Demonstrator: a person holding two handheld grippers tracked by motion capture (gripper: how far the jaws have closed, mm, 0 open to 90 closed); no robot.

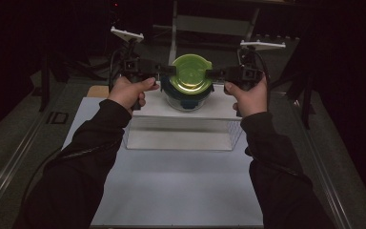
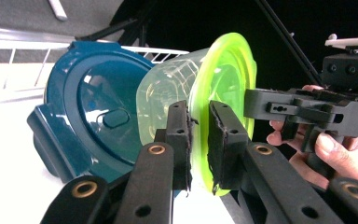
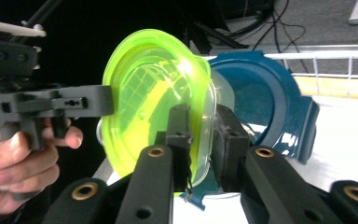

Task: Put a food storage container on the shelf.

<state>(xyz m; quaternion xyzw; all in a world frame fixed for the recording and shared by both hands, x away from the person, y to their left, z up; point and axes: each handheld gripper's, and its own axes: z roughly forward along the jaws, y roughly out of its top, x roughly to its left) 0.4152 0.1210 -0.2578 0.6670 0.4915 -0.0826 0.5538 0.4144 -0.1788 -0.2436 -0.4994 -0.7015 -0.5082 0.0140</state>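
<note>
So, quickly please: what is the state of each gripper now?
Left gripper: jaws closed on the rim of the green lid.
Right gripper: jaws closed on the opposite rim of the same lid.

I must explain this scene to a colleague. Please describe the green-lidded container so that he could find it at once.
On the white table stands a clear raised stand. On it sits a glass bowl with a dark blue lid, and the clear container with the lime-green lid sits on that lid, between the two tongs. Its bright green lid sets it apart.

Both forearms stretched forward, sleeves dark. Left hand-held gripper levelled inward toward the right hand-held gripper, jaws of each nearly closed, tips facing.
</note>
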